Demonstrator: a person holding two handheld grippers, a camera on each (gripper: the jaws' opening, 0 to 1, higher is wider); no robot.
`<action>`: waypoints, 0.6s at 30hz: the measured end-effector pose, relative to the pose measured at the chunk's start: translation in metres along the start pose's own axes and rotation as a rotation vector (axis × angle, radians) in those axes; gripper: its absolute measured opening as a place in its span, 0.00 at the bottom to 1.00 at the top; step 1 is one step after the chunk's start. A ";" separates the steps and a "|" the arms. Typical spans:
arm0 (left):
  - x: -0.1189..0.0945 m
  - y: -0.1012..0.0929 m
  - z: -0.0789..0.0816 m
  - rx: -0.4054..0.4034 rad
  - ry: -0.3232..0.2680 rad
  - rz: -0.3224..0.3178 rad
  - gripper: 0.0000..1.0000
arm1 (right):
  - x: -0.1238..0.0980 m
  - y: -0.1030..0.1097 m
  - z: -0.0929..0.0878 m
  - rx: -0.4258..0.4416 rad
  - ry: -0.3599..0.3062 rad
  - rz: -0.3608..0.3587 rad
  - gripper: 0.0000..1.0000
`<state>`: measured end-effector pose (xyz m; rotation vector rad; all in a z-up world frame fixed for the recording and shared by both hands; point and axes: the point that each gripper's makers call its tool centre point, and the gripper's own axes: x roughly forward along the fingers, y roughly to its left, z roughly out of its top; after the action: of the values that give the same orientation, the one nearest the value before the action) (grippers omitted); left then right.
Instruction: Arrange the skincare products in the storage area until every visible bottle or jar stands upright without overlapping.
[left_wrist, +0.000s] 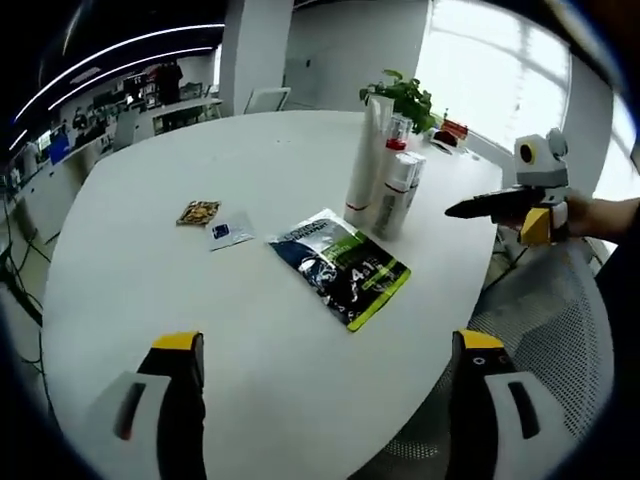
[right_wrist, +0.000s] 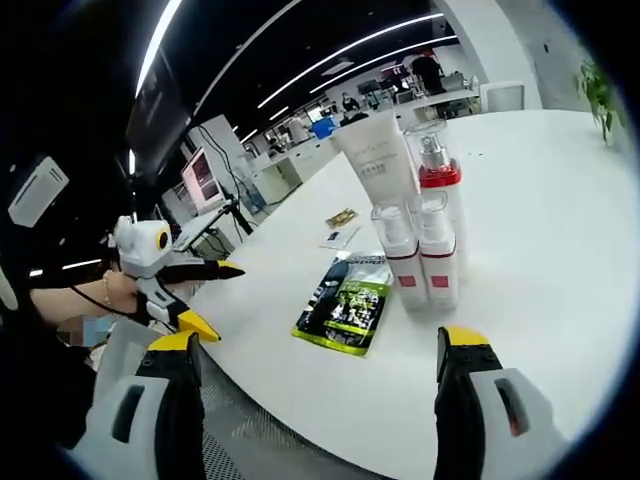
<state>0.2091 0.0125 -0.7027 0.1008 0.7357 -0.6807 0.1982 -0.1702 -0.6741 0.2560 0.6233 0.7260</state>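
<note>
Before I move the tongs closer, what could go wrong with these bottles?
1. The bottles stand tightly grouped; pushing one may topple the others.
2. The tall white tube looks top-heavy and could fall onto the green pouch.
3. The group stands near the table edge, so a knocked bottle might roll off.

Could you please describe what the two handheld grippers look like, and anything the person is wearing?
The left gripper and the right gripper look the same: two broad jaws, black on the inner side and grey outside, each capped with a yellow tip and marked with a dark slot. Seen from across the table, each has a white body, slim black jaws and a yellow handle. The person wears a thin bracelet.
</note>
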 end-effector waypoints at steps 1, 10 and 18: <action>-0.001 0.001 -0.001 -0.003 -0.004 0.009 0.99 | 0.000 0.000 0.000 -0.001 0.001 0.000 0.98; -0.017 0.008 -0.011 -0.040 -0.014 0.045 0.99 | -0.001 0.001 0.001 -0.005 -0.004 0.000 0.98; -0.020 0.016 -0.027 -0.069 0.006 0.059 0.99 | -0.001 0.001 0.001 -0.006 -0.003 -0.001 0.97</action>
<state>0.1918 0.0446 -0.7121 0.0611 0.7585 -0.5983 0.1976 -0.1704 -0.6725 0.2508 0.6181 0.7260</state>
